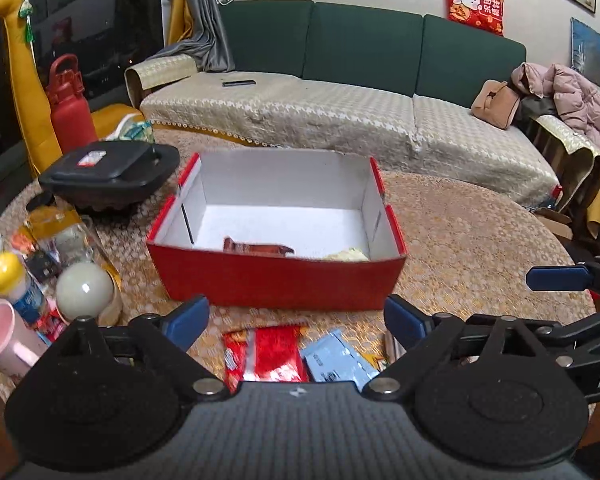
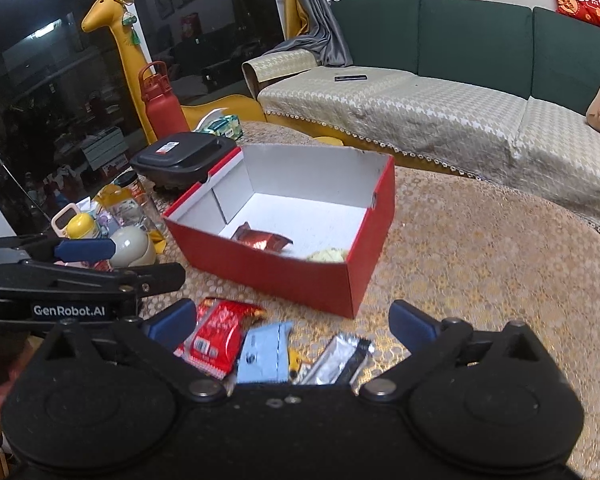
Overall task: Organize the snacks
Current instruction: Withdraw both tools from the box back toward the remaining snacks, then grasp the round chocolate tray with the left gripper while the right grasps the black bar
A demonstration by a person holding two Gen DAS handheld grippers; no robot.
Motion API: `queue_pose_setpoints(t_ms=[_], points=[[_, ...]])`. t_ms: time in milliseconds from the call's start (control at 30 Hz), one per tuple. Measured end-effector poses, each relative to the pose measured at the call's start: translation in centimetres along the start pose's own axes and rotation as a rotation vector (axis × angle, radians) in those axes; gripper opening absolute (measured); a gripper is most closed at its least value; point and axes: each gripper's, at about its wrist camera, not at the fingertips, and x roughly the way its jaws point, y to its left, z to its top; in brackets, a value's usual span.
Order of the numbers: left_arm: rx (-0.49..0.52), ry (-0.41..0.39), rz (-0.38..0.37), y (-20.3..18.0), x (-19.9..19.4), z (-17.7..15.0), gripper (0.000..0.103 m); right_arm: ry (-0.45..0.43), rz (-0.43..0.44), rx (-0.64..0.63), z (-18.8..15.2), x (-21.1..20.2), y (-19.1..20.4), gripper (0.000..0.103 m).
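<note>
green sofa (image 1: 364, 40) backs a round table (image 1: 480, 240) in gold cloth. on it sits a red box (image 2: 300, 276) holding a dark red packet (image 2: 262, 240) and a pale snack (image 2: 327, 256). red packet (image 2: 220, 336), blue packet (image 2: 265, 354) and silver packet (image 2: 334, 362) lie just before it. left gripper (image 1: 296, 320) and right gripper (image 2: 292, 322) both gape, empty.

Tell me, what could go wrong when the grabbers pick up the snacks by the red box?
1. The red foil snack packet, light blue packet and silver wrapper lie close together, so the open right gripper might pinch two at once.
2. The open left gripper hovers over the same pile; the two could bump.
3. The red cardboard box stands just behind; a low lift might catch its near wall.
</note>
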Motion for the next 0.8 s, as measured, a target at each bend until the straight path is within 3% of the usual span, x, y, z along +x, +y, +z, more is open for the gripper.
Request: queue_pose_setpoints(t_ms=[233,533,800], points=[[-0.042,0.088,0.008,0.5,1.8,-3.3,0.096,0.019,-0.049,0.002,-2.9,0.1,-1.4,0.103],[-0.089,0.223,0.053,0.7,5.3,-7.5,0.096,0.108,-0.084,0.065,-5.9,2.4,-3.0,0.102],[-0.102,0.311,0.077,0.7,7.9,-10.3,0.096,0.191,-0.114,0.082,-8.3,5.2,-3.7,0.088]])
